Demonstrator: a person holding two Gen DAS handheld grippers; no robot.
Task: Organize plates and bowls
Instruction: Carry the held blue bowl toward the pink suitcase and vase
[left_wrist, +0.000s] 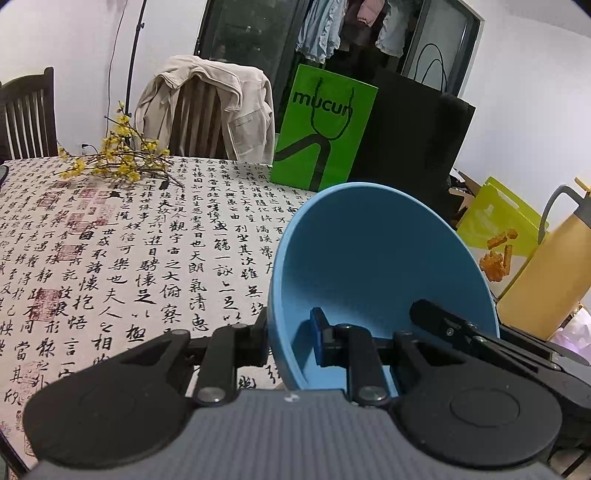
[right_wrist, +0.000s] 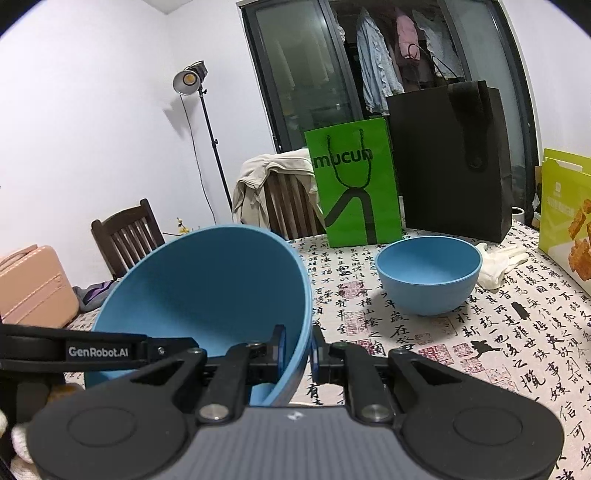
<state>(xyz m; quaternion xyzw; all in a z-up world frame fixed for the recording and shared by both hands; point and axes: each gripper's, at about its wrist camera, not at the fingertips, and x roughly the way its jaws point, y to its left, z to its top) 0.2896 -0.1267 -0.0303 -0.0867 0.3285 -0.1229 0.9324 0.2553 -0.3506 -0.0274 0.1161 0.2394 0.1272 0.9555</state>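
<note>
You have the blue bowl (right_wrist: 207, 295) pinched by opposite rim walls, left gripper (left_wrist: 291, 339) and right gripper (right_wrist: 297, 349) both clamped there, carrying it tilted above the tablecloth (right_wrist: 480, 350) just left of the second bowl (right_wrist: 428, 275), presumably for nesting.

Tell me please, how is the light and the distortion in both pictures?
Left wrist view: soft indoor light, dark fisheye corners, the green mucun bag leans with the bent edges, the held blue bowl is sharp. Right wrist view: a lit studio lamp glows without glare, and the second blue bowl casts a soft shadow on the tablecloth.
</note>
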